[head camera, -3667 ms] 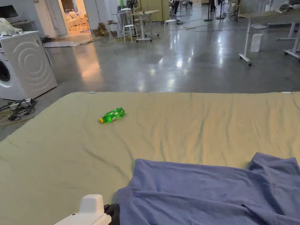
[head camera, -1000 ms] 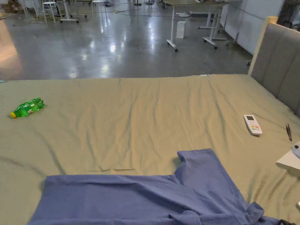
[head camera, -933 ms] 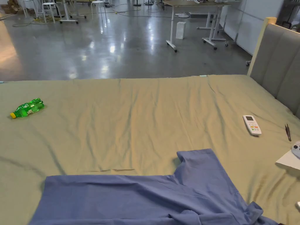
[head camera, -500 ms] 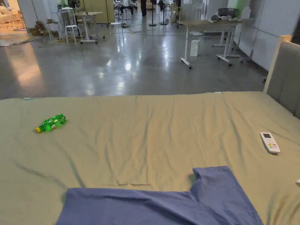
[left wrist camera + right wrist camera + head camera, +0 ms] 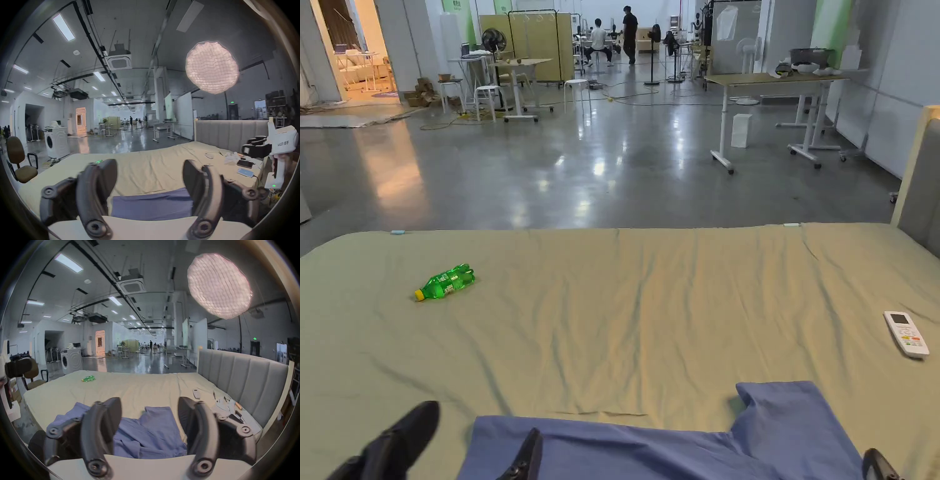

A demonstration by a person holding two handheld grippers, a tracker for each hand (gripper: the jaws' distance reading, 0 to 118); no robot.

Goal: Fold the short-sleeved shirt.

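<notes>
The blue short-sleeved shirt [image 5: 675,447] lies spread on the olive bed sheet [image 5: 650,294] at the near edge, one sleeve [image 5: 794,419] pointing away from me. My left gripper [image 5: 481,424] hangs open over the shirt's left corner with nothing between its jaws; its own view has the shirt [image 5: 152,204] below the open left gripper [image 5: 148,164]. My right gripper [image 5: 149,400] is open above the shirt [image 5: 146,433] near that sleeve [image 5: 158,412]. One of its fingertips [image 5: 874,464] peeks in at the head view's bottom right.
A green bottle [image 5: 445,283] lies far left on the bed, a white remote [image 5: 905,334] at the right. The grey headboard [image 5: 235,378] stands along the right side, with phones and papers [image 5: 245,164] on the bed beside it. A washing machine [image 5: 56,141] and a chair [image 5: 19,162] stand left.
The head camera has tilted up, so the shirt sits lower in the picture. The left gripper's jaws and a tip of the right gripper have come into the bottom edge. The shirt lies unchanged.
</notes>
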